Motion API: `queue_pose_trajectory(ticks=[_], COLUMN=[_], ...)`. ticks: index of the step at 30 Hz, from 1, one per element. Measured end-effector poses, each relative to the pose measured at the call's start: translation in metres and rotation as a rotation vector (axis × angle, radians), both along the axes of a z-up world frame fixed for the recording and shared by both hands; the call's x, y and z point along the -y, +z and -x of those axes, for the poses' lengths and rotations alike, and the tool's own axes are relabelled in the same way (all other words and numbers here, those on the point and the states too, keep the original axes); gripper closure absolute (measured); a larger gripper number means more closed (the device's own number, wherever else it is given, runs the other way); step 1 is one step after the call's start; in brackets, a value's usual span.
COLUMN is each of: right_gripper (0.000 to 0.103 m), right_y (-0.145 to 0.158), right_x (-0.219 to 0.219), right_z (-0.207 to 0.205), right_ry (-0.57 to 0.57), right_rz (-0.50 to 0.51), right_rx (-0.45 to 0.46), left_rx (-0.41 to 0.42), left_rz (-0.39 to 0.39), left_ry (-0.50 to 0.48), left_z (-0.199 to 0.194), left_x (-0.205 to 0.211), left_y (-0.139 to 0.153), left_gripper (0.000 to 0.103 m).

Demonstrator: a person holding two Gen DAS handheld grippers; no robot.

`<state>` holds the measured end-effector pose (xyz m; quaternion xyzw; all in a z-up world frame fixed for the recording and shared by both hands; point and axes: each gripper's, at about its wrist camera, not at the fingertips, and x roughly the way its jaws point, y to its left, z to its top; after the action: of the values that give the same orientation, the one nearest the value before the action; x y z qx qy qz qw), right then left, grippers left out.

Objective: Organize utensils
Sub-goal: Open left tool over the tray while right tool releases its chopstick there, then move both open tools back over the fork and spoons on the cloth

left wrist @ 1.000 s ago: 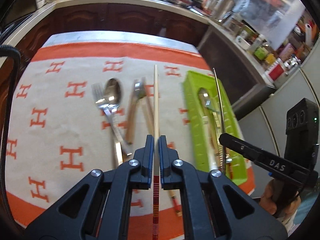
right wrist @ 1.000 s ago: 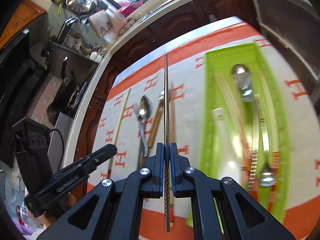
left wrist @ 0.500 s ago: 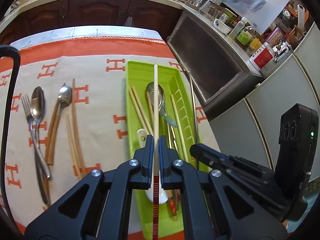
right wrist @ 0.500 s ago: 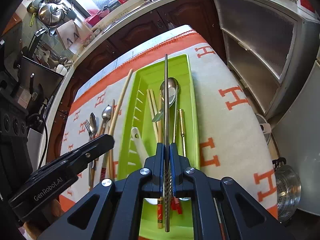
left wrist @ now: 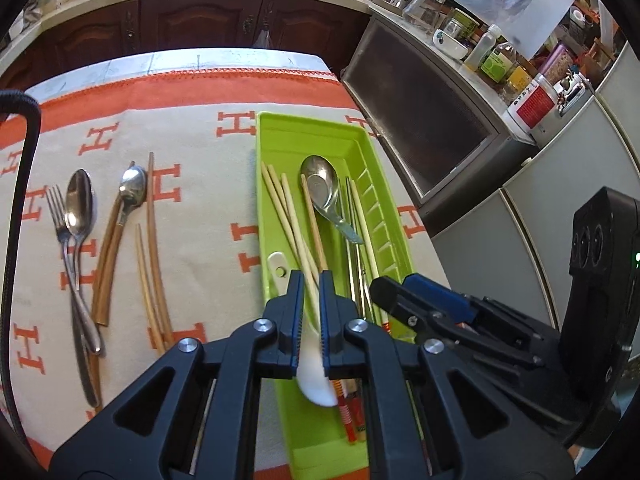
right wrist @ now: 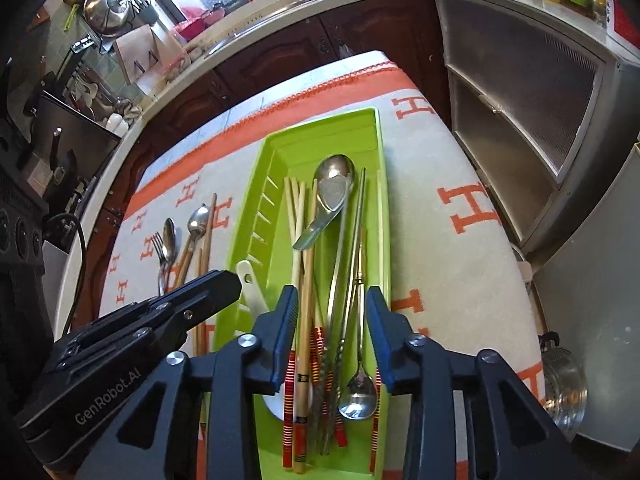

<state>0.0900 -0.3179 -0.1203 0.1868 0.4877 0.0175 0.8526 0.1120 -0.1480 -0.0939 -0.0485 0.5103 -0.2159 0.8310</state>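
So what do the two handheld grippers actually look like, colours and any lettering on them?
Both are black plastic with silver screws and blue ribbed pads on their fingers. The left gripper has a black cable looping beside it, and its body reads GenRobot.AI in pale lettering. The right gripper has a boxy black housing with a small green light.

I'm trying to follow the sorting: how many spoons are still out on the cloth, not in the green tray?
2. A steel spoon lies against the fork, and a wooden-handled spoon lies just right of it. Others may be hidden nearer the camera.
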Motion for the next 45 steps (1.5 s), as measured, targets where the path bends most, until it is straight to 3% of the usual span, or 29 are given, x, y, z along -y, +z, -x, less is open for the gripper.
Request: queue_pose_trajectory(ticks=[2, 4, 7, 14, 30, 45], right_gripper=[0.067, 0.067, 0.067, 0.067, 0.067, 0.067], right_y=[0.006, 0.012, 0.019, 0.026, 0.037, 0.023], right_x=[-0.003, -0.008, -0.015, -0.029, -0.100, -0.156], right_z=[0.006, 0.010, 0.018, 0.038, 0.068, 0.039], right_ry=[0.003, 0.013, 0.026, 0.056, 0.187, 0.278], right_rz=[-0.002, 0.004, 0.011, 0.007, 0.050, 0.091], right_rx=[0.015, 0.030, 0.041, 0.043, 0.048, 0.004], left_rx=[0.009, 0.021, 0.050, 0.069, 0.057, 0.007], left_rz=[-0.014, -0.027, -0.032, -0.062, -0.119, -0.075], left_ry=[-0.004, 0.000, 0.012, 0.039, 0.179, 0.296], left_z=[0.005, 0.011, 0.022, 0.043, 0.063, 0.047], left_x=[-0.006, -0.015, -0.031, -0.064, -0.148, -0.217], left_y=[0.005, 0.010, 0.019, 0.027, 0.007, -0.019], left_gripper=[0.089, 0.074, 0.060, 0.058, 0.058, 0.058])
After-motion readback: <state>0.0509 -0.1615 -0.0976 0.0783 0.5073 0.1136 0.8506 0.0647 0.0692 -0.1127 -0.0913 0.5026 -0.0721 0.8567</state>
